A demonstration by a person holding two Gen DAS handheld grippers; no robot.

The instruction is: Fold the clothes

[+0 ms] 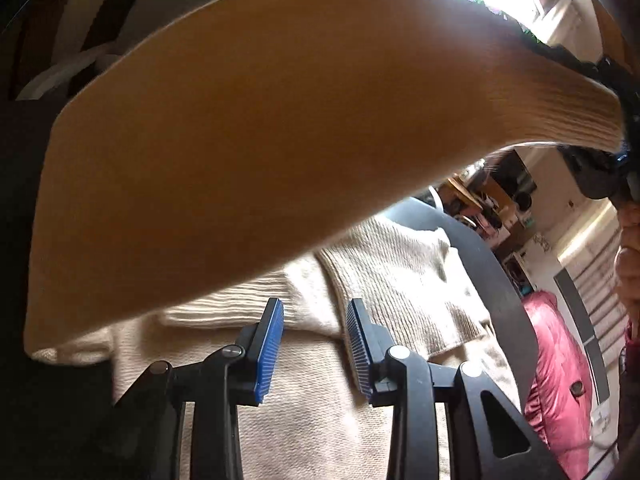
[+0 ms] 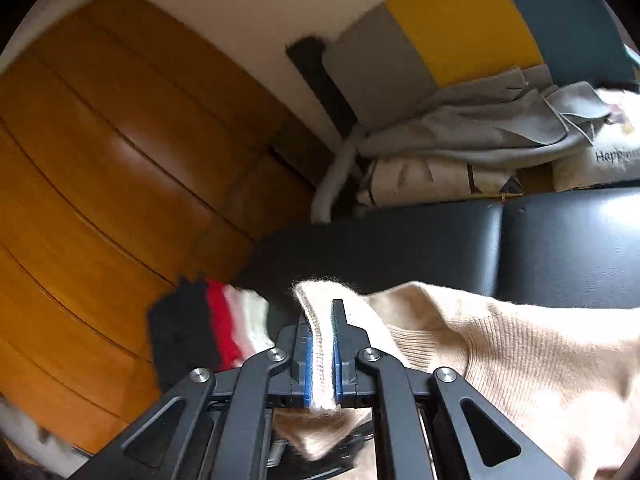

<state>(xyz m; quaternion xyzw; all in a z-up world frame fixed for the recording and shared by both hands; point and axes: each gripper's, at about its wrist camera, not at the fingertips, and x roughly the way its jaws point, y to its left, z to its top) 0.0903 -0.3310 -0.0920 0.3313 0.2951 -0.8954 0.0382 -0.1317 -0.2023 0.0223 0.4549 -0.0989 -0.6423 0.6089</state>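
A cream knitted sweater lies spread on a dark seat in the left wrist view. My left gripper hovers just above it, open, its blue pads apart with nothing between them. A lifted part of the sweater, backlit and orange-looking, arches across the upper frame to the upper right, where my right gripper shows dimly. In the right wrist view my right gripper is shut on a ribbed edge of the sweater, which trails off to the right.
A black leather sofa seat carries cushions and a pile of grey clothes at its back. A black, red and white striped garment lies at its left end. Wooden floor is beyond. A pink jacket and a hand are at right.
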